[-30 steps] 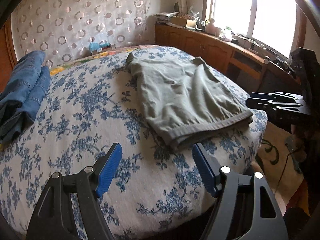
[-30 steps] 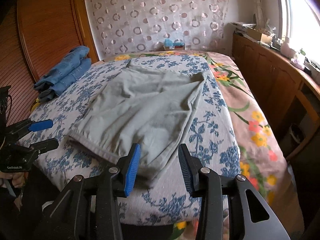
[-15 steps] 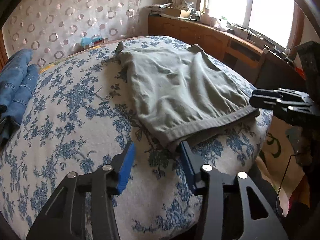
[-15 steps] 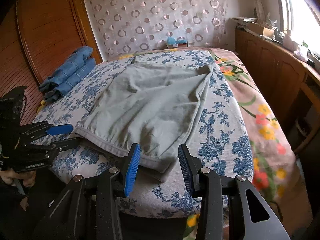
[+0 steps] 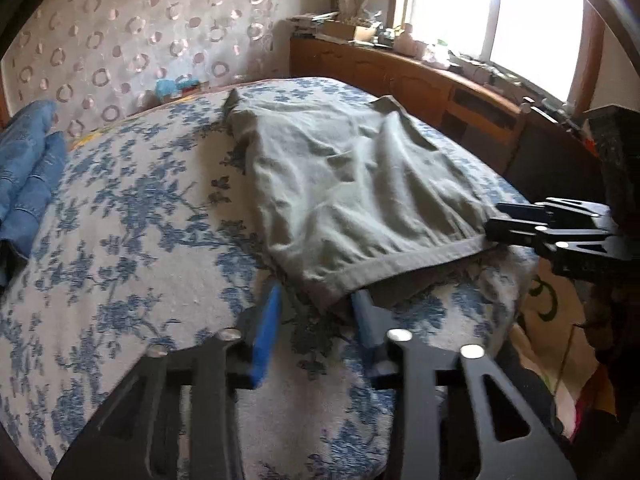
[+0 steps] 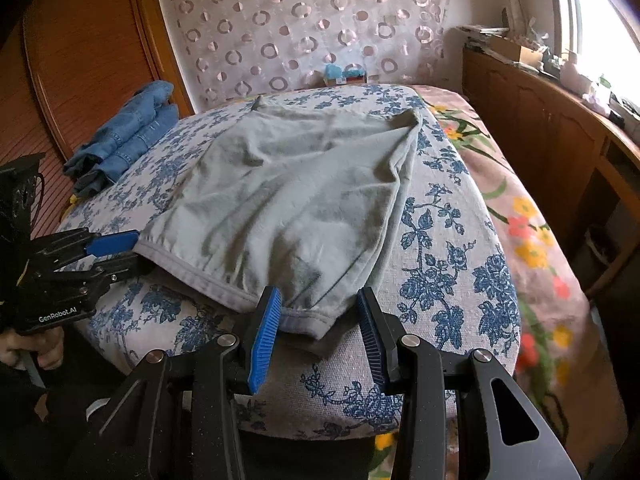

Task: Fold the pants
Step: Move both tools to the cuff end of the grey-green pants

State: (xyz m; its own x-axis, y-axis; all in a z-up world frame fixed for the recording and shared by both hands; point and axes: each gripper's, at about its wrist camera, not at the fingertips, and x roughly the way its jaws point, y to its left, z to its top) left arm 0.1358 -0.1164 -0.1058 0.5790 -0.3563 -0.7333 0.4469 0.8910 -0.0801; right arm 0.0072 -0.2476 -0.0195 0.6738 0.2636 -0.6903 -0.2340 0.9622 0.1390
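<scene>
Grey-green pants lie flat on the bed, waistband hem toward me; they also show in the right wrist view. My left gripper is open, its blue pads on either side of the near left corner of the hem; it also shows in the right wrist view. My right gripper is open, its pads astride the near right corner of the hem; it also shows in the left wrist view. Neither pair of pads has closed on the cloth.
The bed has a blue floral cover. Folded blue jeans lie at the bed's far left. A wooden cabinet runs along the right under the window. A wooden headboard stands at left.
Both grippers moved forward to the pants' hem. The left gripper narrowed its opening and now straddles the left corner; the right now straddles the right corner.
</scene>
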